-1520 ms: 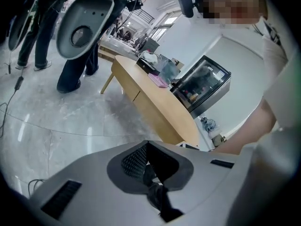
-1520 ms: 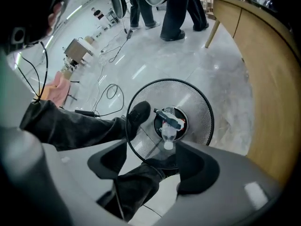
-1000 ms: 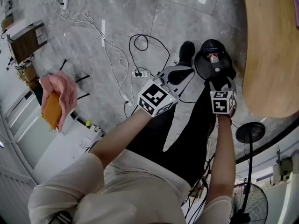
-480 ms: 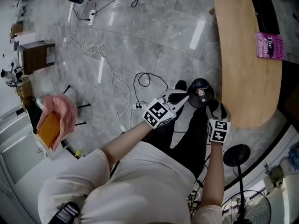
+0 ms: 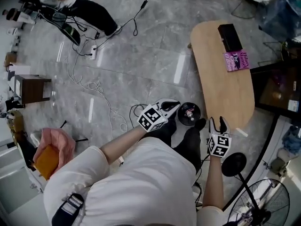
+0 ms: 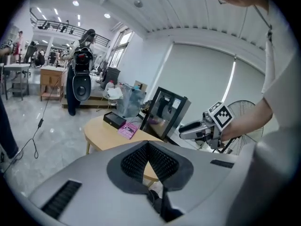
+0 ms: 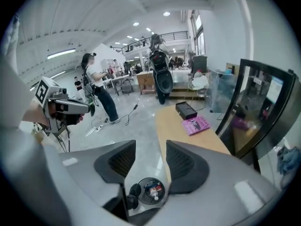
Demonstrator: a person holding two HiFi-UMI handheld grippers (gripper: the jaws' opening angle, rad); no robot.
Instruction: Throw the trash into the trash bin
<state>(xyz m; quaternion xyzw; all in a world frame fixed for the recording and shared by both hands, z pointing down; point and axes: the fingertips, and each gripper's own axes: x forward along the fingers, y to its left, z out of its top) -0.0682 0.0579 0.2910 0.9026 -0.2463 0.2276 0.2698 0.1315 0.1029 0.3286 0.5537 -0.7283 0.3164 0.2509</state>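
Observation:
The round black trash bin (image 5: 189,113) stands on the grey floor by my feet, with trash lying inside it; it also shows low between the right jaws as the bin (image 7: 151,190). My left gripper (image 5: 174,104) hovers just left of the bin, high above it, jaws shut with nothing between them (image 6: 148,146). My right gripper (image 5: 218,123) hangs to the right of the bin, near the table's end. Its jaws have just been closing and stand open, with nothing between them (image 7: 150,160).
An oval wooden table (image 5: 221,88) stands on the right with a black box (image 5: 230,36) and a pink book (image 5: 237,60) on it. Cables (image 5: 94,86) trail over the floor. A stand base (image 5: 233,164) and a fan (image 5: 261,204) sit lower right. Another person (image 5: 70,4) is far left.
Both grippers have risen away from the bin as I stood up. The bin looks much smaller and lies farther below. More of the table and room has come into view.

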